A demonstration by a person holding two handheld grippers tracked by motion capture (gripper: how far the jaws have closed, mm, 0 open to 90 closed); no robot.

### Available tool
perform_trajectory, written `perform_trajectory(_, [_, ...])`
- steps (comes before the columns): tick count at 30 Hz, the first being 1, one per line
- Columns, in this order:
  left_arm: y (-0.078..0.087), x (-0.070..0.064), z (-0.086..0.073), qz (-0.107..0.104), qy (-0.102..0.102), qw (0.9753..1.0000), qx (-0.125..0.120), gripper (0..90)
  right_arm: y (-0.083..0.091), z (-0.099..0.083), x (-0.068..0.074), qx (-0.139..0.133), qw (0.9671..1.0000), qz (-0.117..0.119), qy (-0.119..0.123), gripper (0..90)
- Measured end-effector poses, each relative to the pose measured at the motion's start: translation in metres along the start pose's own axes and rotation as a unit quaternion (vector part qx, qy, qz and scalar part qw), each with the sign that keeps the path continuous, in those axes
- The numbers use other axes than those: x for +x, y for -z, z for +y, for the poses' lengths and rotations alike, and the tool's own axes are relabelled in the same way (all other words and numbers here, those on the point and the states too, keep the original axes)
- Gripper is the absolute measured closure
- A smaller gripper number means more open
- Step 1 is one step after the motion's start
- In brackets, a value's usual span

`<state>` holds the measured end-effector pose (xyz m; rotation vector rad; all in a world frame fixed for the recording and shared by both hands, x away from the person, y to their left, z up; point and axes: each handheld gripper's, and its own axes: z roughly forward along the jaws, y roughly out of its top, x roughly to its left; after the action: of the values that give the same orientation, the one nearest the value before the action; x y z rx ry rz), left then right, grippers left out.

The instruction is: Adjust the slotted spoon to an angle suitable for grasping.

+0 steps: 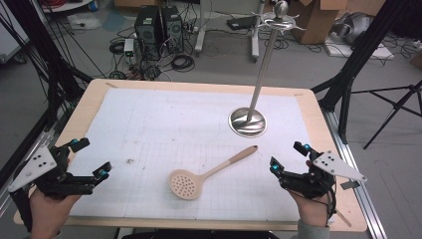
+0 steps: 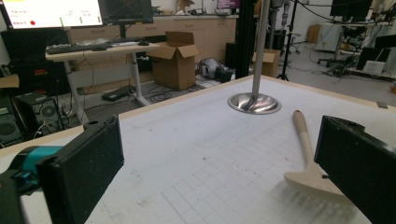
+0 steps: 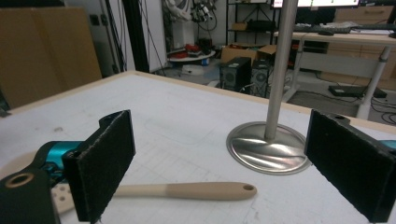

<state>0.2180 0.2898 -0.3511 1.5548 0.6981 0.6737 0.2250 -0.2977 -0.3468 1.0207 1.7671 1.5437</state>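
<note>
i see a metal stand (image 1: 247, 122) upright on the far right of the white mat (image 1: 164, 119), which covers the wooden table (image 1: 89, 97). behind it on the floor: two computer towers (image 1: 158, 25), cardboard boxes (image 1: 318, 20), loose cables (image 1: 181, 62).

On the table (image 1: 89, 107): one white gridded mat (image 1: 149, 124), one beige slotted spoon (image 1: 206, 174), one metal stand (image 1: 254, 107) with a round base.

Held over the near edge: two grippers, left gripper (image 1: 89, 158) and right gripper (image 1: 287, 157), each with two black jaws spread wide, nothing between them. Two hands, one per gripper. Two grey three-cornered plates, one on each.

On the floor beyond the table: two black computer towers (image 1: 159, 25) side by side, and at least two cardboard boxes (image 1: 318, 20). Loose cables too tangled to count.

In the left gripper view: one open cardboard box (image 2: 175, 58) and one desk (image 2: 100, 51) with one lit screen (image 2: 53, 13).
</note>
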Motion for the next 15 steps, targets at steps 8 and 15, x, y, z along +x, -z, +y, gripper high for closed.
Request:
perform_trajectory(8, [-0.006, -0.003, -0.005, -0.007, 0.001, 0.9999, 0.013, 1.8, -0.008, -0.005, 0.002, 0.005, 0.9998, -0.02, 0.001, 7.7])
perform_trajectory(15, [-0.008, -0.001, -0.004, -0.012, 0.012, 0.9998, 0.007, 1.8, -0.016, -0.008, 0.01, 0.019, 0.9997, 0.006, 0.011, 17.2])
